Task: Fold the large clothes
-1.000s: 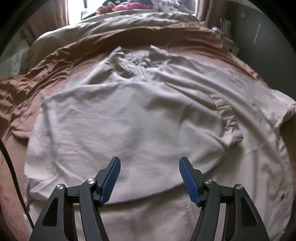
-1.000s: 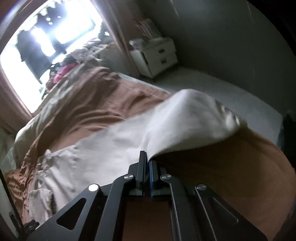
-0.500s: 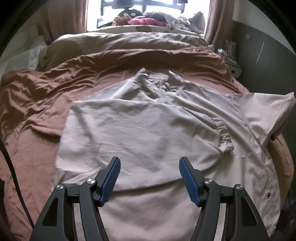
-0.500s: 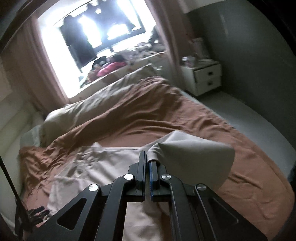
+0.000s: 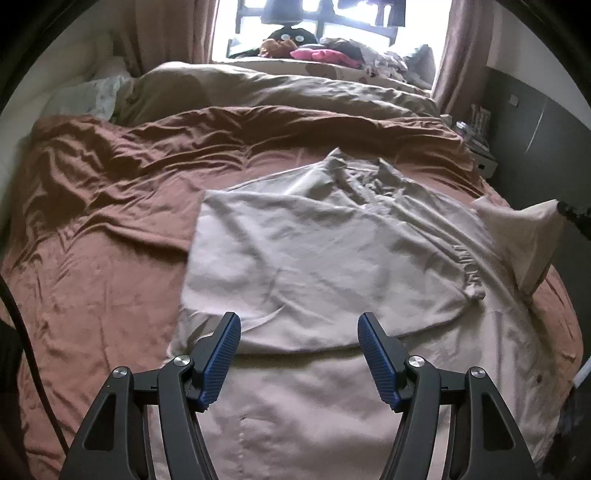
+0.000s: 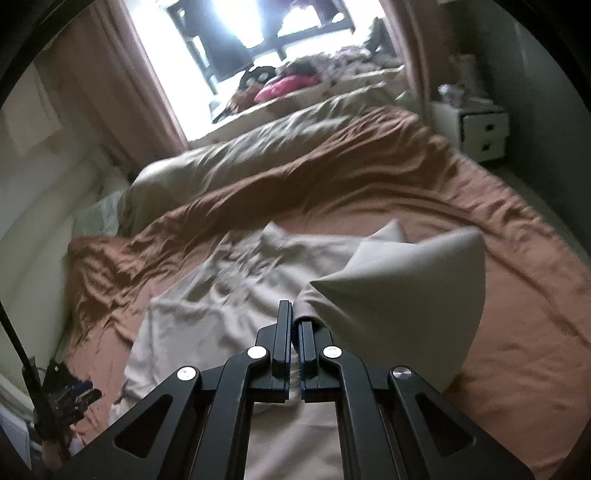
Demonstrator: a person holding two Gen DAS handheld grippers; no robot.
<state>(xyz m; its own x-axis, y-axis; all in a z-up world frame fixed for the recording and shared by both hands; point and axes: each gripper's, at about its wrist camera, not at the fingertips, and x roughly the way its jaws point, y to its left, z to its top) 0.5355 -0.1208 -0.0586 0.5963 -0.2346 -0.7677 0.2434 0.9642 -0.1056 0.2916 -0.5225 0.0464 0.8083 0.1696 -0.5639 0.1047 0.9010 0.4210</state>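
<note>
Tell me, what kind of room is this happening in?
Most likely a bedroom. A wide bed with a rumpled brown cover fills the view, a curtained window sits behind it, and a white nightstand stands beside it. A pale shirt lies spread on the bed.

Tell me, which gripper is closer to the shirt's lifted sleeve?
Right. The right gripper is shut on the sleeve, holding it up off the bed. The left gripper is open, hovering over the shirt's lower part, apart from that sleeve.

One shirt (image 5: pixel 332 258), two claws (image 5: pixel 299 347) (image 6: pixel 295 325)
</note>
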